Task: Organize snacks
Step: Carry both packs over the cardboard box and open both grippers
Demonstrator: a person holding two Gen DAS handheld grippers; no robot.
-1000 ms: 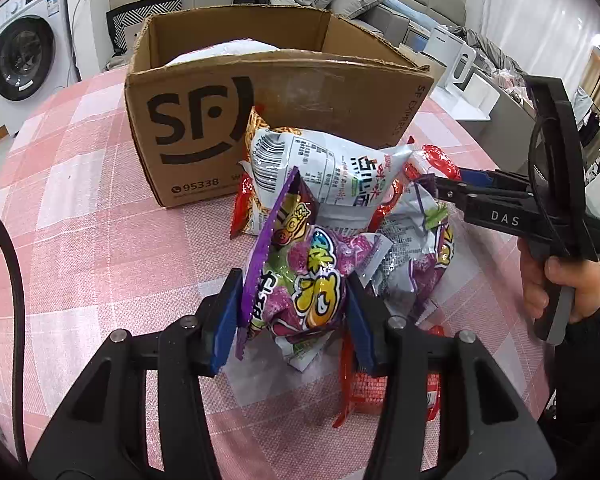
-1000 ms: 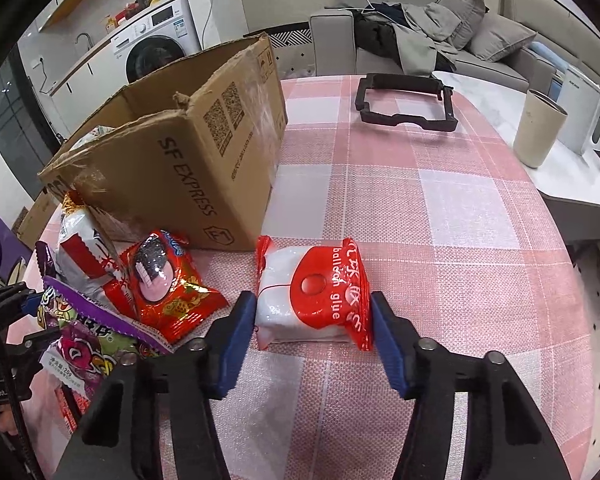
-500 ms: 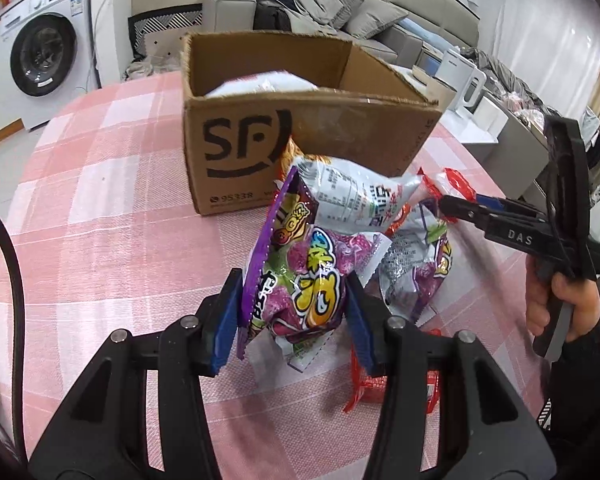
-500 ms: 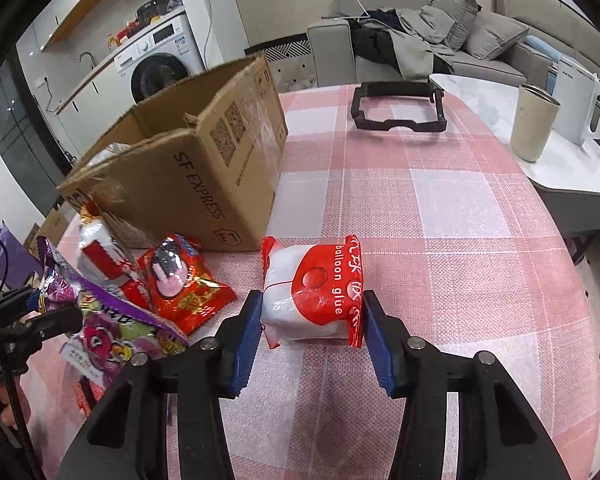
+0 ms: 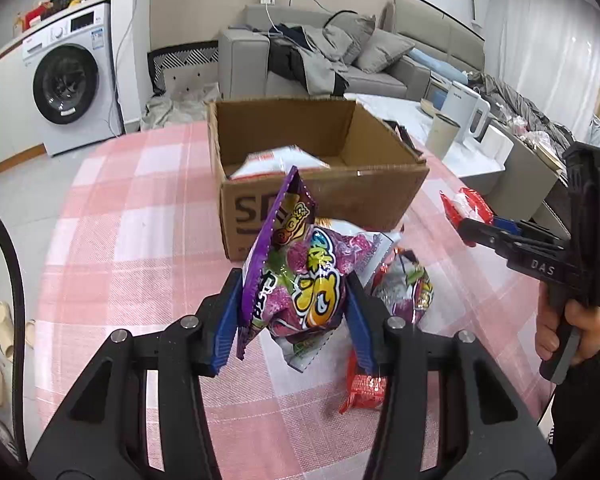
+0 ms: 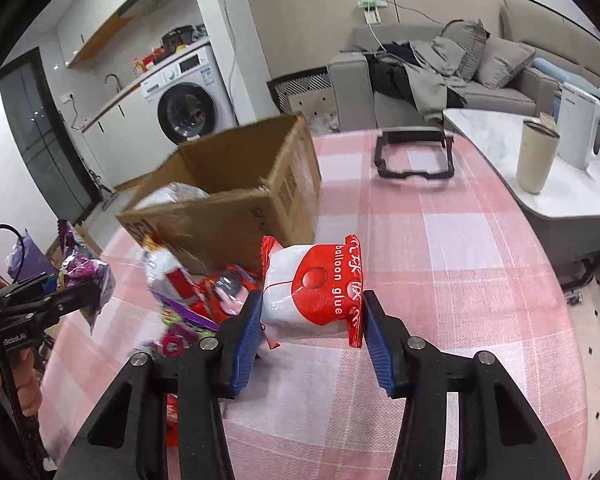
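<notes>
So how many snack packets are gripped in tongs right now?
2. The purple bag is clamped in the left tongs; the red-and-white packet is clamped in the right tongs. No second packet shows in either.

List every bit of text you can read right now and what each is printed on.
"balloon glue": red and white packet held in the right tool.
"DAS": body of the right tool, seen from the left camera.
"S" plus a cut-off letter: front of the cardboard box.
Purple snack bag in the left tool: stylised lettering, not readable.
Washing machine stickers: too small.
</notes>
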